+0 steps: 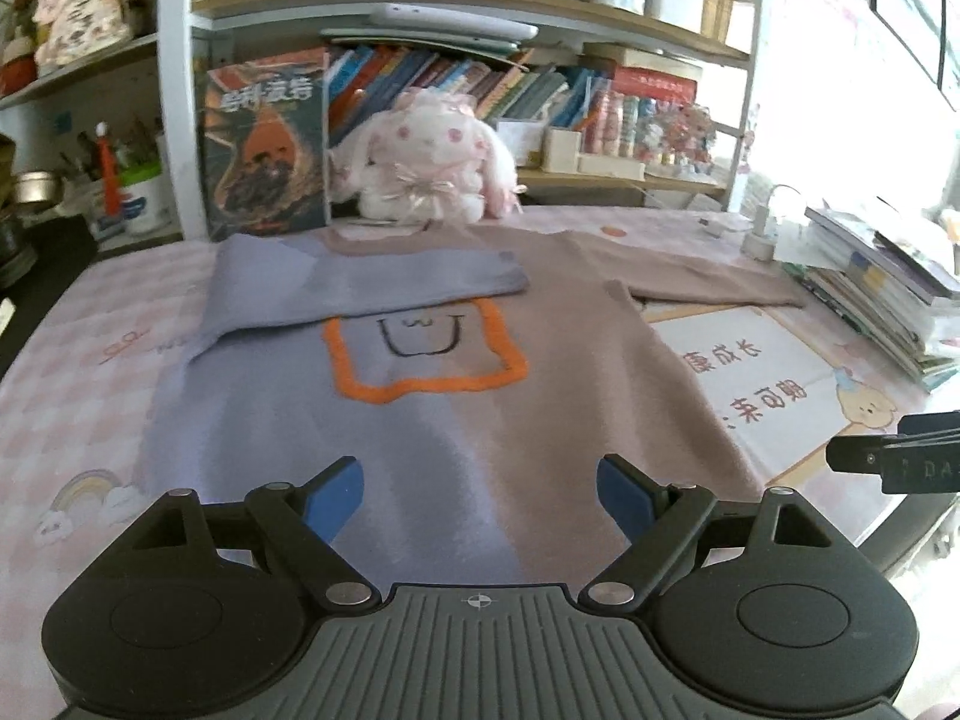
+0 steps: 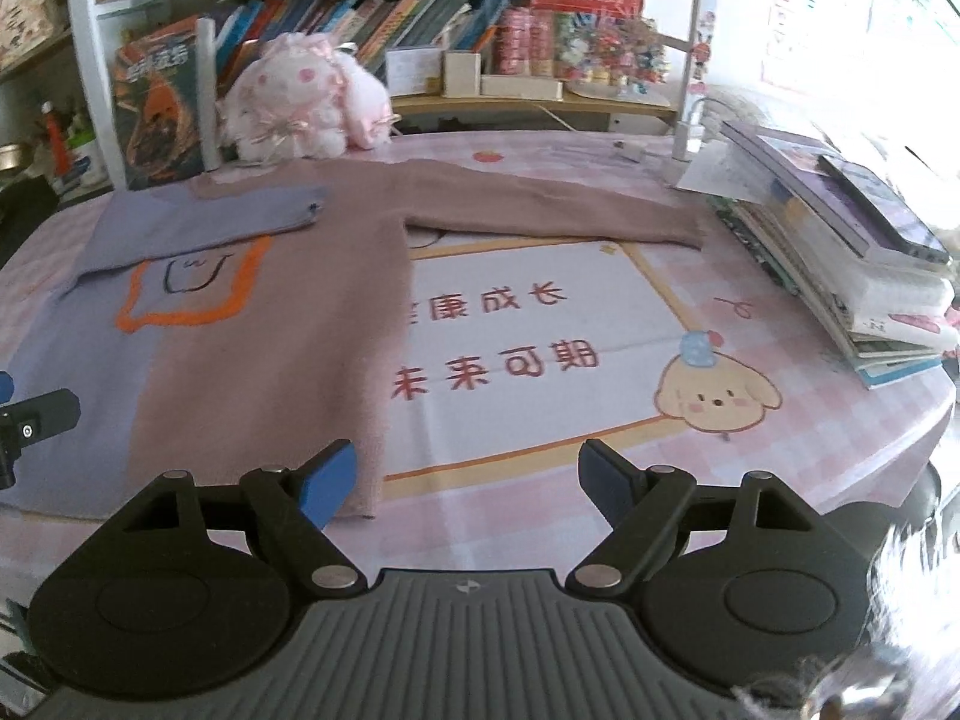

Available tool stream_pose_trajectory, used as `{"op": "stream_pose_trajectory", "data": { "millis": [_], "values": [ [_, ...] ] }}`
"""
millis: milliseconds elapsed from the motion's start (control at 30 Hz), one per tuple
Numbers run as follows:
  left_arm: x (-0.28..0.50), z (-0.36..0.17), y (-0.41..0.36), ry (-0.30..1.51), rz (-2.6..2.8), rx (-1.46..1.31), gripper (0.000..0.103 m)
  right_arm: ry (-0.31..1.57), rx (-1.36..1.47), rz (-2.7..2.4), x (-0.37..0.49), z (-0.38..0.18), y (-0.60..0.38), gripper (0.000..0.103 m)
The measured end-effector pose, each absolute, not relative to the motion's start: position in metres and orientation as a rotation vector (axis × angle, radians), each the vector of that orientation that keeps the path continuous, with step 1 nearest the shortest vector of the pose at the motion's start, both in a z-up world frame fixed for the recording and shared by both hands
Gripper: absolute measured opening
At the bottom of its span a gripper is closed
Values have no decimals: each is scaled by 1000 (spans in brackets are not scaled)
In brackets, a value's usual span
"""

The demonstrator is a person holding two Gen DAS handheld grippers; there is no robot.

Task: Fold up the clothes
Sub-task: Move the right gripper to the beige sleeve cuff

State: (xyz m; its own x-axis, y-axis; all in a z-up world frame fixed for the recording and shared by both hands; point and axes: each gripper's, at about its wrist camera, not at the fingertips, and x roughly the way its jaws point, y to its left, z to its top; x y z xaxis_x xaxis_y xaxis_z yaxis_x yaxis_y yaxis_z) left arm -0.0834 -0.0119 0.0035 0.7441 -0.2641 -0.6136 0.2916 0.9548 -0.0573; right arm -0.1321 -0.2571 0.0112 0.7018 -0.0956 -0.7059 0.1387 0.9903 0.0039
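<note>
A two-tone knitted sweater [image 1: 420, 420], lavender on one half and dusty pink on the other, is laid flat on the pink checked tablecloth [image 1: 72, 396]. An orange outlined square with a small drawn face [image 1: 420, 348] is seen on its chest. The lavender sleeve [image 1: 372, 282] is folded across the upper body, its cuff ending near the middle. The pink sleeve [image 2: 558, 210] is stretched straight out sideways, its cuff close to a stack of books and magazines [image 2: 840, 264] at the table's edge.

The left gripper [image 1: 480, 498] is held above the sweater's lower hem area with blue-padded jaws spread wide; nothing is gripped between them. The right gripper [image 2: 465, 480] is also released, jaws wide apart and empty, positioned over the sweater's pink side edge and the white printed mat panel [image 2: 540, 348]. The hem corner is seen just beside its left pad [image 2: 327, 483]; contact cannot be told.

A pink-and-white plush rabbit [image 1: 426, 162] is seated behind the collar, against a bookshelf [image 1: 480, 18]. A cartoon puppy print [image 2: 717, 396] is seen on the mat.
</note>
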Motion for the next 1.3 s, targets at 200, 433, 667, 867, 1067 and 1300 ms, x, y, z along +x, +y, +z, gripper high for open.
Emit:
{"op": "stream_pose_trajectory", "data": {
  "millis": [200,433,667,867,1067,1300],
  "values": [
    [-76,2,-30,678,-285,58,88,791,84,-137,-122,6,-278,80],
    [-56,-2,-67,712,-203,44,88,797,85,-91,-94,-2,-313,81],
    [-26,-5,-127,755,-148,13,88,787,81,-39,-46,-3,-375,81],
    [-12,-8,-157,789,-29,-31,88,801,118,-20,-5,-9,-426,81],
    [-12,-11,-170,829,56,-28,88,812,127,11,28,-15,-454,81],
    [-13,-15,-175,864,132,-23,88,831,134,30,59,-23,-463,81]
  ]
}}
